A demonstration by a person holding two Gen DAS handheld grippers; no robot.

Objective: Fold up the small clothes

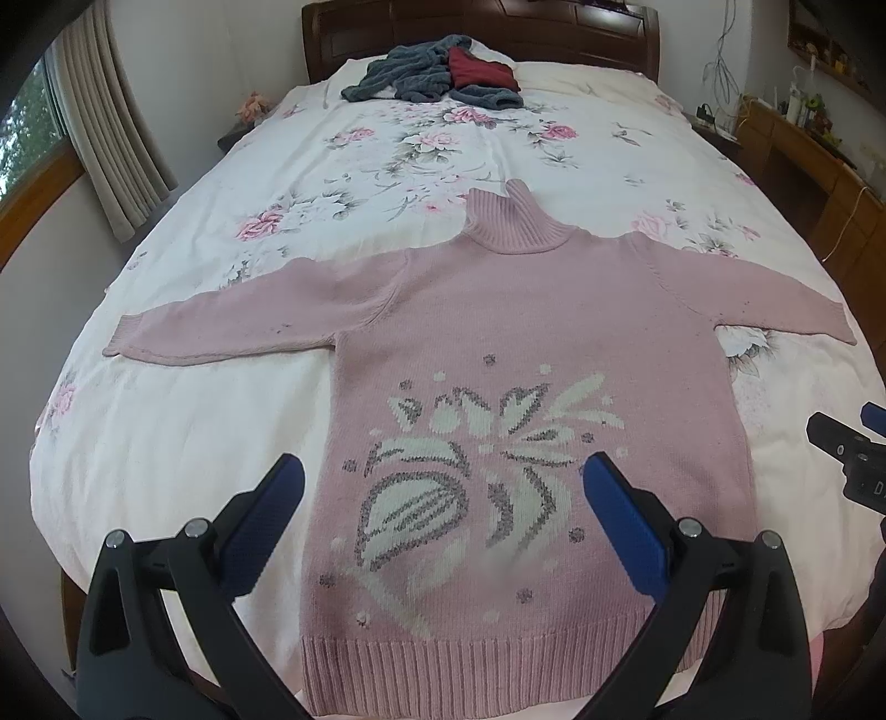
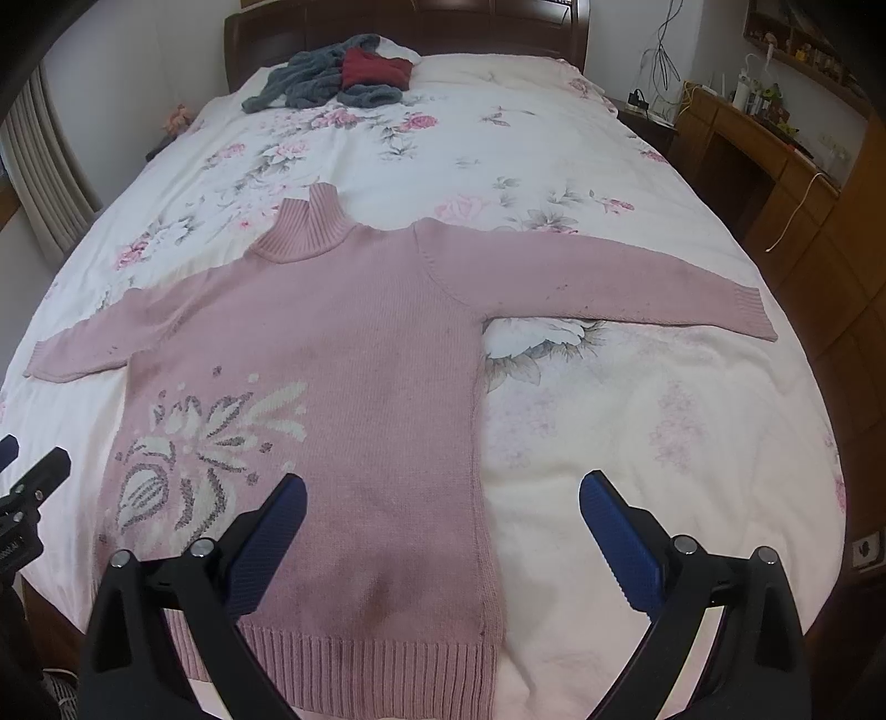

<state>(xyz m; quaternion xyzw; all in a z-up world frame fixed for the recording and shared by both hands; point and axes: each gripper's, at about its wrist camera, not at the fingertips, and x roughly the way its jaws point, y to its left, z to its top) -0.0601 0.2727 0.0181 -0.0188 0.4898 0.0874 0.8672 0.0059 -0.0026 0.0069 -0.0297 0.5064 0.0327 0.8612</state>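
A pink knitted turtleneck sweater with a white and grey leaf pattern (image 1: 531,332) lies flat and face up on the bed with the white floral quilt (image 1: 387,155), both sleeves stretched out sideways and the ribbed hem at the near edge. The left gripper (image 1: 443,487) hovers over the patterned lower front, jaws spread wide and holding nothing. The right gripper (image 2: 443,498) hovers over the sweater's right side seam, jaws likewise spread and empty. A heap of grey and dark red clothes (image 1: 437,75) sits well apart by the dark wooden headboard (image 1: 581,33).
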